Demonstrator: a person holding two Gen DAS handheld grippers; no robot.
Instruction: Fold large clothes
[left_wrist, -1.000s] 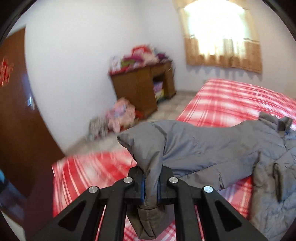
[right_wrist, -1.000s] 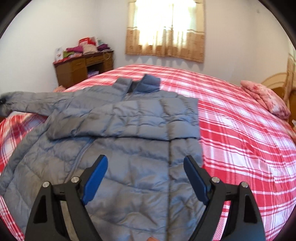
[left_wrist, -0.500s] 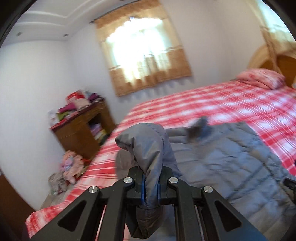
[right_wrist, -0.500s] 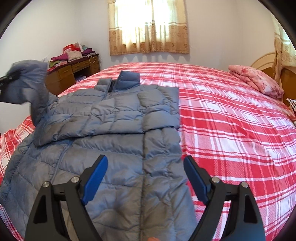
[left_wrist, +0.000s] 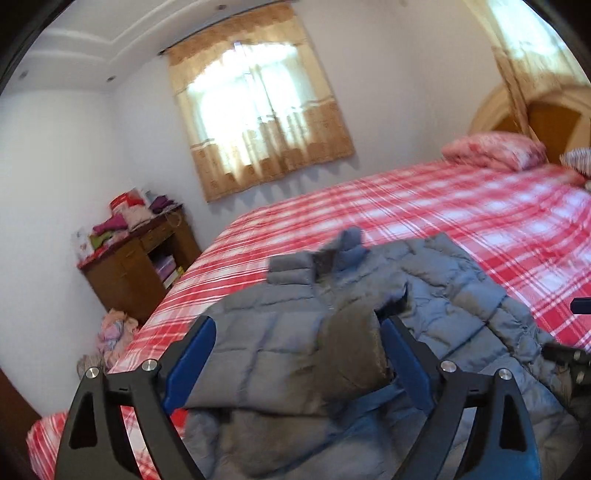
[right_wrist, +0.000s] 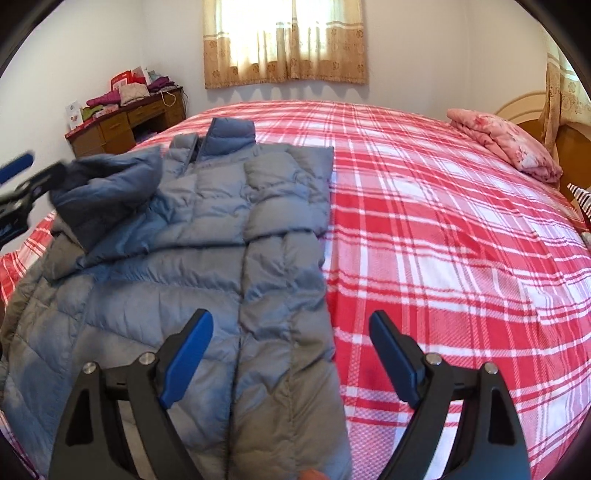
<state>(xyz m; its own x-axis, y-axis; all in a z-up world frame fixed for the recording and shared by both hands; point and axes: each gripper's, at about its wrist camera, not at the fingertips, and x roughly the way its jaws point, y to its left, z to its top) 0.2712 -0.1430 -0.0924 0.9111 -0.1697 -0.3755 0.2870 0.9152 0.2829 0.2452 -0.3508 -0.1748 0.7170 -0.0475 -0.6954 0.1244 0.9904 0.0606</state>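
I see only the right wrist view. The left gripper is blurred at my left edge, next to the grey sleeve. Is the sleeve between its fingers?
Observer: Yes. In the left wrist view the sleeve cuff sits between the fingers of the left gripper. The jaws are opening, and the finger on the picture's left stands clear of the cuff.
Operator: Thank you. Is anything on the floor beside the bed? My view does not reach it.
Observer: A heap of pink clothes lies on the floor, just in front of the wooden cabinet.
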